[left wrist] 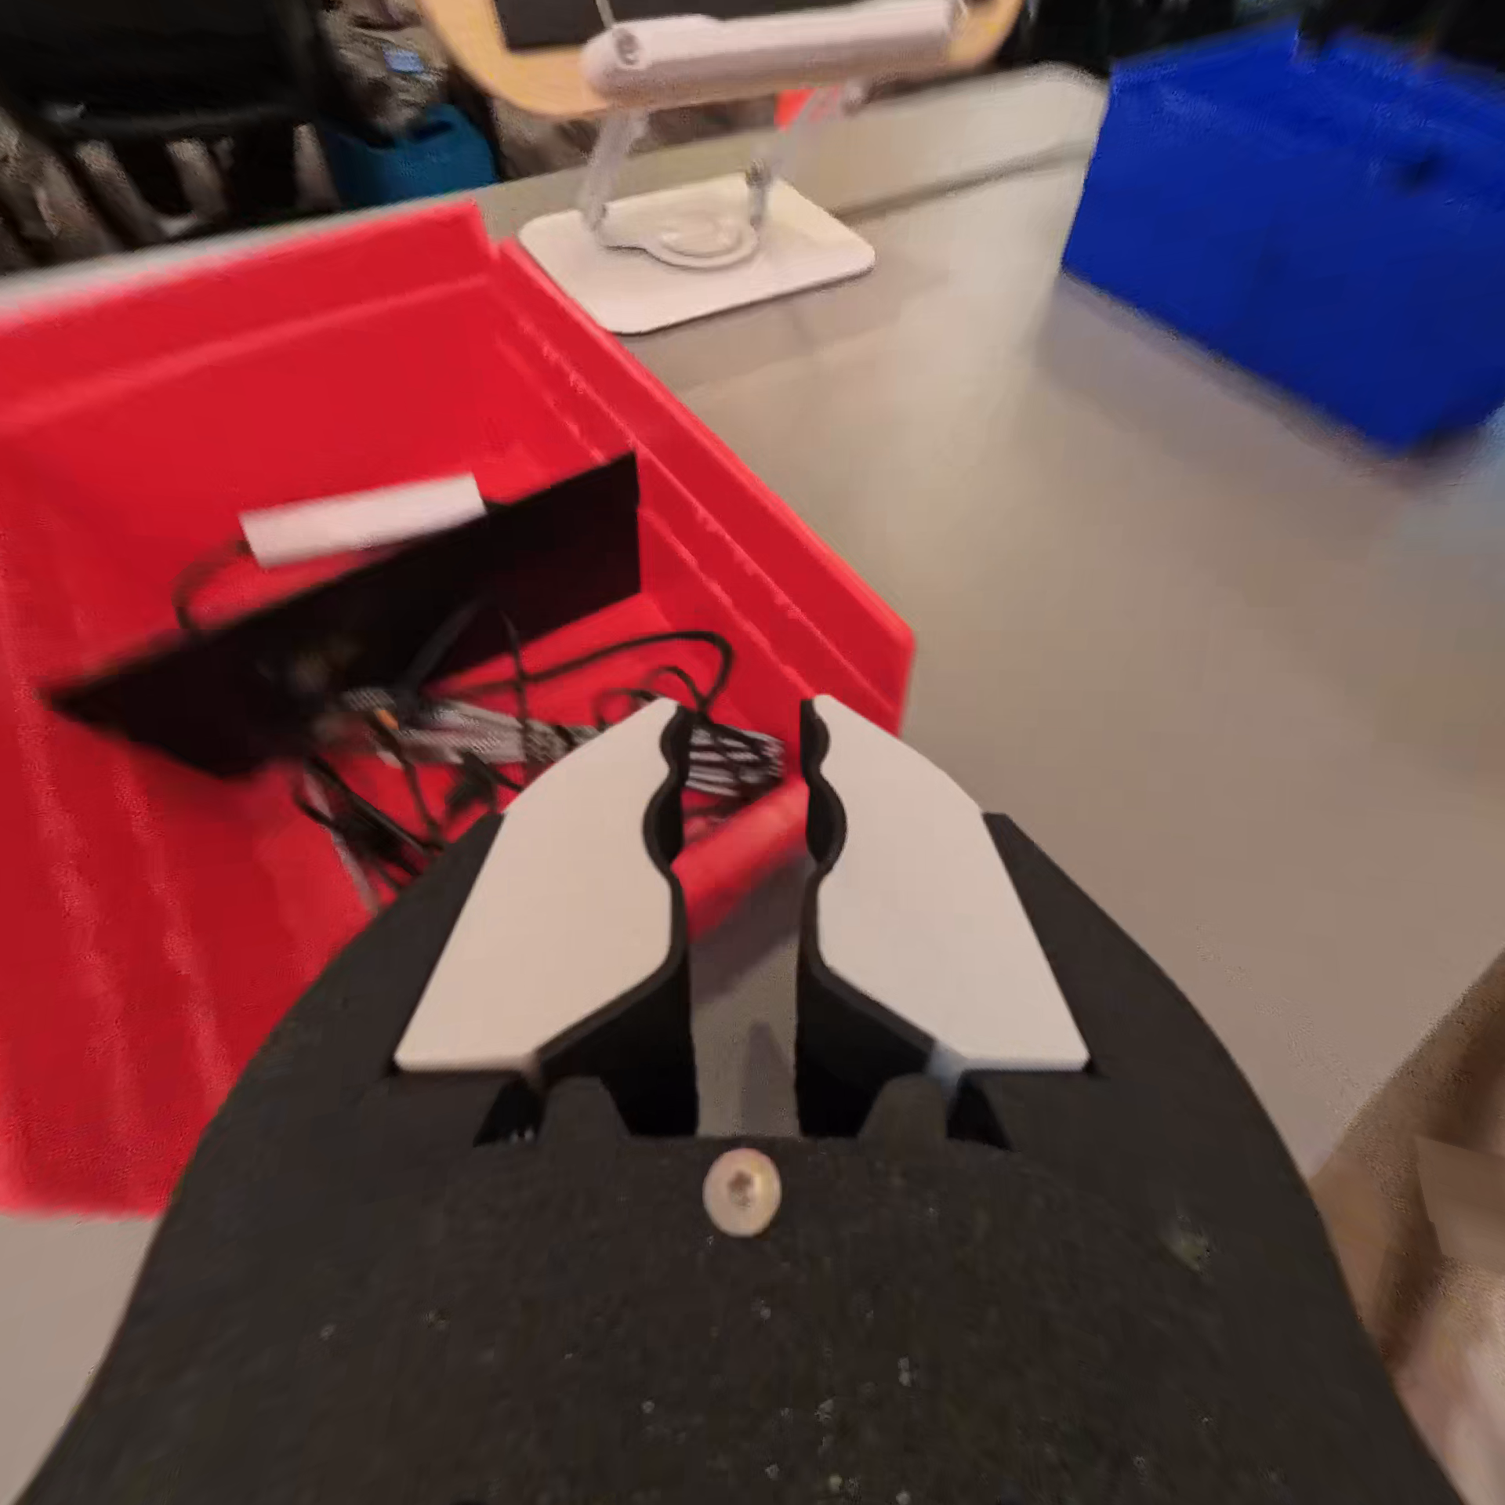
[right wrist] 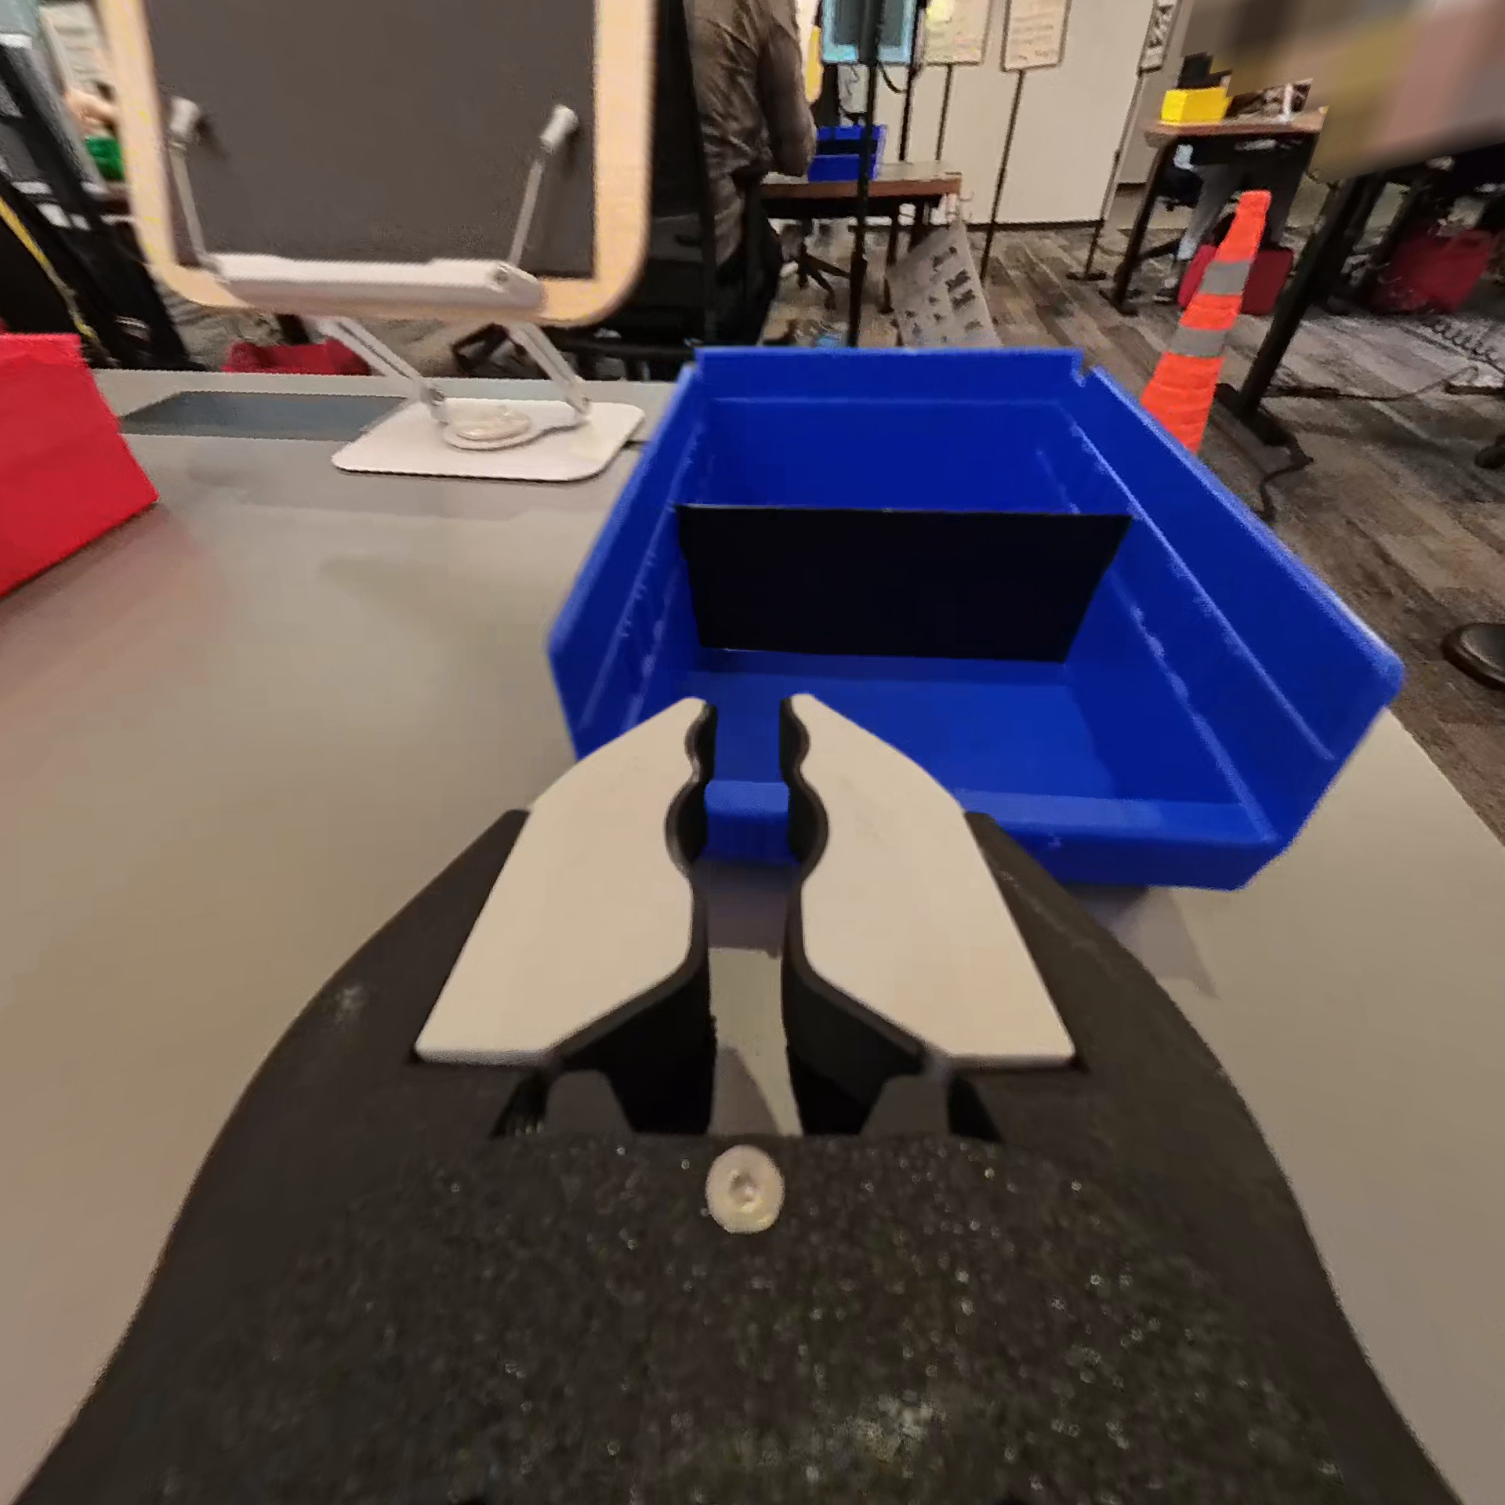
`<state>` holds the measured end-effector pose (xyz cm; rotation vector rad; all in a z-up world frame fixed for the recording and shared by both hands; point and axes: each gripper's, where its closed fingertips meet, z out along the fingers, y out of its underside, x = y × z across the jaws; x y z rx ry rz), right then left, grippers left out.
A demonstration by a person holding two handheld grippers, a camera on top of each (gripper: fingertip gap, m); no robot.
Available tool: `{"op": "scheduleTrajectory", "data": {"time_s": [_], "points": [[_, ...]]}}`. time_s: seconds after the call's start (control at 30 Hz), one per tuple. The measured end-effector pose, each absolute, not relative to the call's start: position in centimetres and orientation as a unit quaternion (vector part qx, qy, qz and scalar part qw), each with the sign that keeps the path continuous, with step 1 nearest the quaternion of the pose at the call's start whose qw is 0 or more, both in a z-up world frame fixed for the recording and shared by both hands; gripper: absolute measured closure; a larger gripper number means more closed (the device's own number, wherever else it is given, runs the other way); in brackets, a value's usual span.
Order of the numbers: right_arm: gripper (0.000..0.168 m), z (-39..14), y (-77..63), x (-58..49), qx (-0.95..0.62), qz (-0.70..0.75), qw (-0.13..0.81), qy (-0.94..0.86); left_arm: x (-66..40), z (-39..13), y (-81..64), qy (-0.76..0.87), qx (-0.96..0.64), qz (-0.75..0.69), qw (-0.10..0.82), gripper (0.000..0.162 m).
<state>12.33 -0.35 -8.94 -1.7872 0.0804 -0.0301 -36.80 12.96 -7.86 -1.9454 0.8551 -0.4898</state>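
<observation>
Two grippers hover above a grey bench [right wrist: 326, 692], each with its jaws parted by a narrow gap and nothing between them.

Left gripper [left wrist: 739, 717]: its tips hang over the near right corner of a red bin [left wrist: 244, 391], not visibly touching it. Inside that bin a black divider panel [left wrist: 391, 619] leans tilted, a white block [left wrist: 362, 517] lies at its upper edge, and a tangle of thin black cables [left wrist: 570, 684] spreads below, with a striped black-and-white piece [left wrist: 733, 761] just behind the fingertips. This view is blurred, so finer detail of the bin's contents cannot be made out. Beyond the bin stands a white stand base [left wrist: 700, 252] carrying a wood-framed panel, and a blue bin [left wrist: 1303, 236] sits well apart to the right.

Right gripper [right wrist: 748, 713]: its tips sit at the low front lip of the blue bin [right wrist: 1221, 619], whether touching cannot be told. A black divider [right wrist: 896, 582] stands upright across this bin; the near compartment shows only blue floor. The wood-framed panel [right wrist: 627, 163] on its white stand [right wrist: 489, 448] is behind to the left, with the edge of the red bin [right wrist: 57, 456] at far left. Off the bench, an orange cone [right wrist: 1205, 326] stands on the floor, and a person [right wrist: 749, 122] sits at another desk.
</observation>
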Motion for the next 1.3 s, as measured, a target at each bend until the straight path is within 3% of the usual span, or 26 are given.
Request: {"op": "scheduleTrajectory", "data": {"time_s": [0.17, 0.27, 0.37, 0.5, 0.67, 0.73, 0.77, 1.03, 1.17, 1.3], "points": [[0.154, -6.8, 0.6, 7.6, -0.765, 0.018, 0.643, -0.036, -37.4, -8.4, 22.5, 0.600, -0.726, -0.062, 0.332, 0.131], [0.154, -5.7, 1.3, 3.9, -0.754, 0.058, 0.649, -0.080, -37.2, -11.2, 28.2, 0.656, -0.720, -0.049, 0.221, 0.124], [0.154, -6.1, 1.7, 0.6, -0.755, 0.108, 0.638, -0.100, -35.8, -12.5, 31.7, 0.689, -0.703, -0.057, 0.168, 0.126], [0.154, -7.6, 1.7, -2.5, -0.767, 0.160, 0.613, -0.104, -34.1, -14.3, 33.1, 0.724, -0.675, -0.076, 0.125, 0.123], [0.154, -9.2, 2.1, -4.5, -0.784, 0.173, 0.584, -0.119, -34.9, -17.8, 35.1, 0.774, -0.623, 0.013, 0.110, 0.123], [0.154, -9.5, 2.2, -5.1, -0.788, 0.184, 0.574, -0.126, -35.1, -18.8, 35.1, 0.786, -0.607, 0.032, 0.113, 0.127], [0.154, -9.7, 2.3, -5.3, -0.791, 0.187, 0.569, -0.129, -34.9, -18.9, 35.0, 0.788, -0.602, 0.029, 0.124, 0.139], [0.154, -9.8, 3.6, -6.5, -0.791, 0.216, 0.553, -0.148, -35.4, -17.5, 35.4, 0.766, -0.617, 0.052, 0.173, 0.141], [0.154, -9.4, 3.7, -7.0, -0.783, 0.226, 0.554, -0.169, -35.6, -11.4, 35.8, 0.734, -0.621, 0.079, 0.265, 0.141], [0.154, -9.0, 3.6, -6.8, -0.775, 0.231, 0.559, -0.185, -35.4, -0.8, 35.2, 0.683, -0.611, 0.097, 0.389, 0.141]]}}
